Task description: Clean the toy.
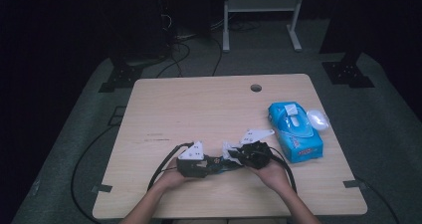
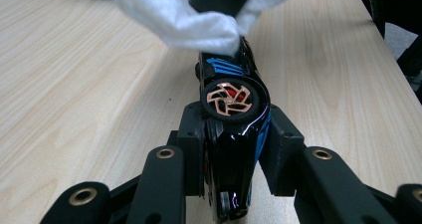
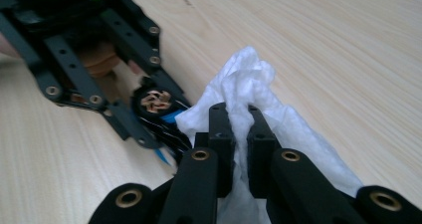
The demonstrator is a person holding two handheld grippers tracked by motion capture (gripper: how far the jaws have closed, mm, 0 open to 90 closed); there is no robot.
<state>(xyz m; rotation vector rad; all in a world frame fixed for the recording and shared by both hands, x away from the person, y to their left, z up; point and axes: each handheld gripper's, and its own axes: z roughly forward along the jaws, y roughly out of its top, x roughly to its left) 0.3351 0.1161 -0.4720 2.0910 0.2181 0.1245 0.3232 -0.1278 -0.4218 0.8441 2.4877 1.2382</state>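
A black toy car (image 2: 231, 134) with blue stripes and copper-coloured wheels lies on its side between the jaws of my left gripper (image 2: 231, 157), which is shut on it. My right gripper (image 3: 238, 134) is shut on a crumpled white wipe (image 3: 249, 84). The wipe (image 2: 179, 15) rests against the far end of the car. In the high view both grippers meet near the table's front edge, the left gripper (image 1: 211, 163) at the left and the right gripper (image 1: 238, 154) just to its right, with the wipe (image 1: 229, 149) between them.
A blue pack of wipes (image 1: 294, 130) lies at the right of the wooden table (image 1: 199, 109), with a white lid or pad (image 1: 317, 118) beside it. A round cable hole (image 1: 256, 88) sits near the far edge. Black cables trail off the front left.
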